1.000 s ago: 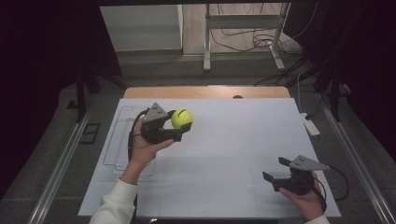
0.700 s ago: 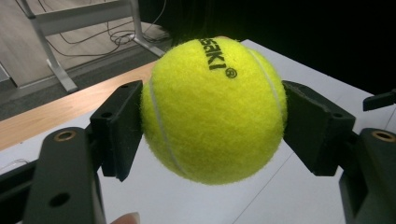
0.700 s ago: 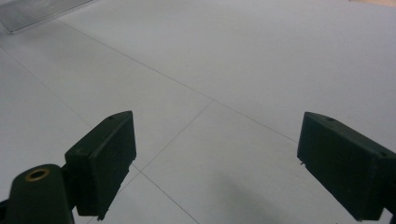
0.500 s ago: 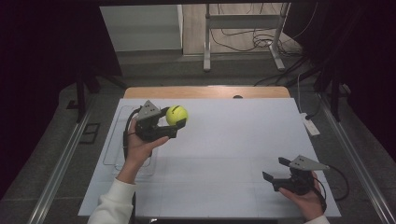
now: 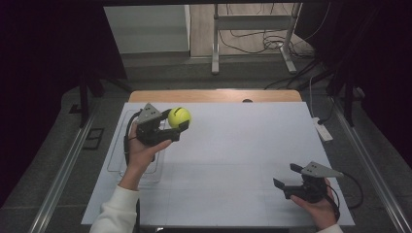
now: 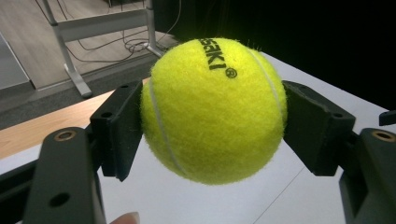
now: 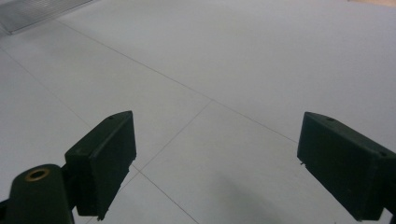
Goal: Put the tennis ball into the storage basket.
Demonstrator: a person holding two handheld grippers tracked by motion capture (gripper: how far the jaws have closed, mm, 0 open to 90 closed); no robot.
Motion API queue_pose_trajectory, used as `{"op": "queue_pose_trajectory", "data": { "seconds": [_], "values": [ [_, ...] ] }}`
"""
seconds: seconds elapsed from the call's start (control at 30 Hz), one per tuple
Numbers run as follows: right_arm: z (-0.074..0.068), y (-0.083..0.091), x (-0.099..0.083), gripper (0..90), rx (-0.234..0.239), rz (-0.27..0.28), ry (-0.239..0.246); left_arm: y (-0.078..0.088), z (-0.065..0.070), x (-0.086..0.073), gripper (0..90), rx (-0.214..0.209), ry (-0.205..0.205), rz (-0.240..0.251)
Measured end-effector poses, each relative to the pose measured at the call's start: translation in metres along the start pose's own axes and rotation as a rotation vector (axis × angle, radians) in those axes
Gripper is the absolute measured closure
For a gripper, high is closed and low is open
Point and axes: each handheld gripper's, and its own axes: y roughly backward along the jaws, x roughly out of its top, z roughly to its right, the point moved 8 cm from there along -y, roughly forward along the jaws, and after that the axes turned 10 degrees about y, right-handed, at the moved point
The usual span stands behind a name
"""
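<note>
Clamping the tennis ball (image 5: 179, 117), left gripper (image 5: 176, 127) hangs beside clear tray (image 5: 118, 145); right gripper (image 5: 286, 176) gapes wide.

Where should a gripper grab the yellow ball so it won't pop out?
Probably across its widest middle, one pad on each side. The ball is round, so pads off the middle would likely slide off. The left gripper holds it that way above the table, coming from the side.

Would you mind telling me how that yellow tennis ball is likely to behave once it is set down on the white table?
The tennis ball is round, so it would probably roll on the flat white table. Its fuzzy felt likely resists slipping; the left tool holds it on two sides, clear of the table. It seems light and slightly springy, hardly fragile.
</note>
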Motion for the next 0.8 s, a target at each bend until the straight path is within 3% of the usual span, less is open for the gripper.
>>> {"op": "queue_pose_trajectory", "data": {
  "seconds": [0.8],
  "values": [
    [0.001,0.001,0.000,12.1,-0.003,0.000,-0.005,0.007,-0.018,0.003,26.9,0.043,0.027,0.028]
  ]
}}
